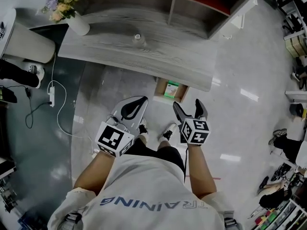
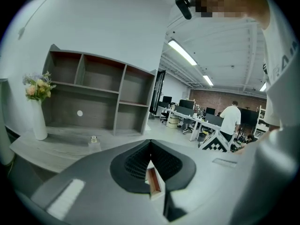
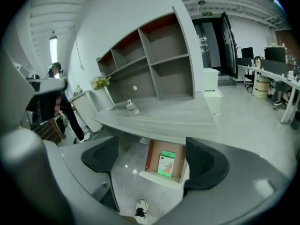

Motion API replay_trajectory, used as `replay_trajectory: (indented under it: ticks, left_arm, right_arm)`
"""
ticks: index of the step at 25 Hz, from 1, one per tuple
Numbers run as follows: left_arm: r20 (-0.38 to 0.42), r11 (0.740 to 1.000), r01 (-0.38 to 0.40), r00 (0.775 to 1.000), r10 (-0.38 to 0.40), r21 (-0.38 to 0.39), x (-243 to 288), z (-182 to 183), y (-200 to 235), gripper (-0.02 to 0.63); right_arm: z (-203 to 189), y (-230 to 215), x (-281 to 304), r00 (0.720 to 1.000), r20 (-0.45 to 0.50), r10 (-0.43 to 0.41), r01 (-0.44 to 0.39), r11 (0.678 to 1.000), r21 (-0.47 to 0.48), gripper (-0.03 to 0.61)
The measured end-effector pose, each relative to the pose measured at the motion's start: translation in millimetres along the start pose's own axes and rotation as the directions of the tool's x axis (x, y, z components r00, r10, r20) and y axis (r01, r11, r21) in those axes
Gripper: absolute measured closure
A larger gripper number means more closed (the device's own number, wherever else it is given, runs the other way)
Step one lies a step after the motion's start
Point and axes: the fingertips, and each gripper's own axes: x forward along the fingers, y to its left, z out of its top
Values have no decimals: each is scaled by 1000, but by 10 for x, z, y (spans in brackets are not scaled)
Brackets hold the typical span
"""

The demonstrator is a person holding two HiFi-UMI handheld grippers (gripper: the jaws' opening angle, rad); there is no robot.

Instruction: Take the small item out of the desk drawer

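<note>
A pale, glossy floor (image 1: 230,128) spreads beneath my fingers. Ahead of both pairs of fingers runs a long grey wood-grain desk (image 1: 144,51), with an open-fronted shelf unit (image 3: 159,64) standing on it at the back. Under the desk's near edge, just beyond my right fingertips, a drawer (image 3: 159,178) stands pulled open, brown inside with a white front. My left gripper (image 1: 143,100) is to the left of the drawer, its fingers clenched together at the tips, with nothing held. My right gripper (image 1: 188,105) has its fingers released, spread wide and empty; the open drawer shows in the gap between them, beyond and below. The small item, a green and white packet (image 3: 166,163), lies flat on the drawer's bottom, apart from both pairs of fingers.
</note>
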Motion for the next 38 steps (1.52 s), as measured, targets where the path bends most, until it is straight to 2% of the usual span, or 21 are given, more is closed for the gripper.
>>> replay_trajectory:
  ticks: [10,18,23,30,38]
  left_arm:
    - [-46,1000,-16,999,15,-15,89,-306,282,612]
    - [-100,997,-53,994,47,-56,15,-686,525,612]
    - [-115,992,-79,991,67,-103,-41,-873,669,612]
    - [-142,986,-99,987,80,-134,-131,-1038,776,612]
    - [-132,982,-111,987,92,-150,-176,-1033,881,612]
  right_arm:
    - [-898,-248,1306,974,-201,-104,125,988,92,118]
    - [-1422,-433,2030,928,-304,-214,259,959,116,123]
    - [-1627,-607,2282,891,-369,-263,328,937,124,137]
    - [-1799,-647,2431,852,-429,-299,379,919,111,152]
    - [-1806,-631,2466,840,-451,-301,394,910,127,169]
